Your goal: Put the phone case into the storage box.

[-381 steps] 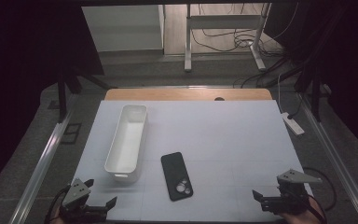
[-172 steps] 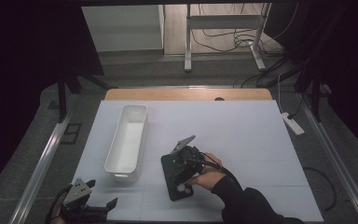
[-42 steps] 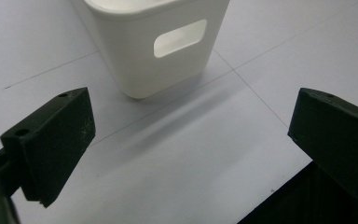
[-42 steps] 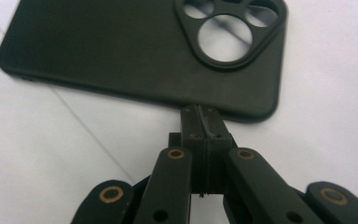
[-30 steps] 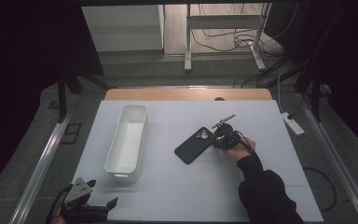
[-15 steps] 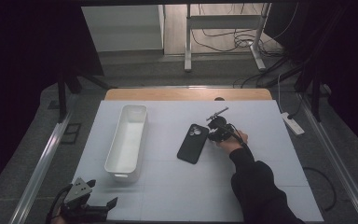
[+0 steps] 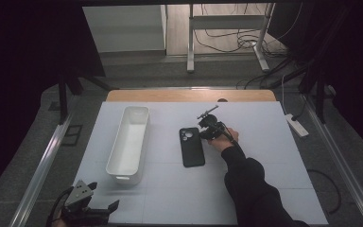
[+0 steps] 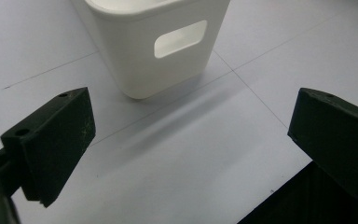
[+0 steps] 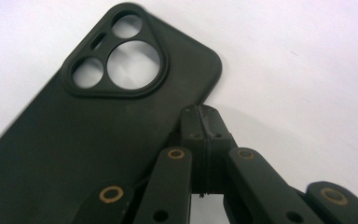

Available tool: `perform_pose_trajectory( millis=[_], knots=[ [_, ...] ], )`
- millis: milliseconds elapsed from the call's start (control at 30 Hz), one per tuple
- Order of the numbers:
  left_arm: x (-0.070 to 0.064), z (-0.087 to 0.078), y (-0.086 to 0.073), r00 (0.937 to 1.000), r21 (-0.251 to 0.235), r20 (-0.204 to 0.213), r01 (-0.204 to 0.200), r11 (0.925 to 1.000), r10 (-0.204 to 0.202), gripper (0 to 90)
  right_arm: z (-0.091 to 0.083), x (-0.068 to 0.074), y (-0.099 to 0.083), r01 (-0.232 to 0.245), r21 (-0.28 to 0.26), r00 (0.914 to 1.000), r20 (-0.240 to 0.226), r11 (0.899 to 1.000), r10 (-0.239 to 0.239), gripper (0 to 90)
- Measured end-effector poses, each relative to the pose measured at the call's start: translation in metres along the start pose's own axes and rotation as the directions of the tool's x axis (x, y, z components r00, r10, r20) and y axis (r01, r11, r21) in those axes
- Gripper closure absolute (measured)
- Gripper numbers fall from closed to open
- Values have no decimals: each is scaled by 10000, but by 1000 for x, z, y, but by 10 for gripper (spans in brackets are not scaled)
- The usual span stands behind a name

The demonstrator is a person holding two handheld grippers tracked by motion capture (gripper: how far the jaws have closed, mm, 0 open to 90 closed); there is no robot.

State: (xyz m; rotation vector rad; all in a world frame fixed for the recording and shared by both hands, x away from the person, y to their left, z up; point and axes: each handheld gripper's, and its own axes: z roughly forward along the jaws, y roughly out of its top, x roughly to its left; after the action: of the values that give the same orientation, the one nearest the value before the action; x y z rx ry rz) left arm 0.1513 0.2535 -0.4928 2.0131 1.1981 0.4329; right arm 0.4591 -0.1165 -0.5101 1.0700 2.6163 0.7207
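Observation:
A black phone case [image 7: 192, 146] lies back up on the white table [image 7: 274, 161], camera cut-outs toward the far side. In the right gripper view the case [image 9: 98, 116] spreads to the left. My right gripper [image 7: 204, 134] [image 9: 200, 114] is shut, its tips against the case's right edge near the top corner, with nothing seen between the jaws. My left gripper [image 7: 105, 197] [image 8: 191, 121] rests open at the table's front left edge. It faces the short end of a long white bin [image 7: 144, 137] [image 8: 168, 70].
The white bin has a handle slot in its near end wall and looks empty. A white power strip [image 7: 295, 125] lies off the table's right side. A wooden strip [image 7: 189, 96] runs along the far edge. Bare table lies right of the case.
The right gripper has carried on moving the case toward the far side and turning it, from slanted to nearly parallel with the bin. The left gripper has stayed put.

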Motion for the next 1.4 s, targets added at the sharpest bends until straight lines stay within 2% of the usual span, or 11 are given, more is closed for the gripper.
perform_pose_trajectory(
  millis=[200,233,400,500,733,833,1033,1067,1133,1300,1400],
  knots=[
    [0,0,0,10000,4,-7,-22,10000,22,10,4,12,7,304,9,9992,-252,9995,-304,900],
    [0,0,0,10000,3,-8,-22,10000,22,10,6,19,9,477,18,9984,-310,9989,-476,900],
    [0,0,0,10000,2,-7,-29,10000,29,11,8,30,11,747,32,9953,-628,9972,-743,900],
    [0,0,0,10000,1,-9,-38,10000,38,11,8,37,12,1047,70,9925,-638,9945,-1041,900],
    [0,0,0,10000,-10,-11,-23,10000,23,11,4,36,12,923,20,9945,-499,9957,-921,895],
    [0,0,0,10000,-4,-13,-35,10000,35,11,-7,35,12,903,-152,9948,-461,9958,-909,867],
    [0,0,0,10000,12,-22,-33,10000,33,11,-28,35,9,751,-137,9961,-451,9971,-756,706],
    [0,0,0,10000,12,-22,-33,10000,33,11,-28,35,9,751,-137,9961,-451,9971,-756,706],
    [-1,0,0,10000,38,-30,-50,10000,50,12,-33,36,7,778,-10,9950,-622,9970,-777,616],
    [0,0,0,10000,33,-26,-28,10000,28,12,-44,40,1,767,-84,9956,-535,9970,-771,434],
    [0,0,0,10000,29,-27,-27,10000,27,12,-48,41,-2,805,-125,9947,-627,9967,-812,359]
  ],
)
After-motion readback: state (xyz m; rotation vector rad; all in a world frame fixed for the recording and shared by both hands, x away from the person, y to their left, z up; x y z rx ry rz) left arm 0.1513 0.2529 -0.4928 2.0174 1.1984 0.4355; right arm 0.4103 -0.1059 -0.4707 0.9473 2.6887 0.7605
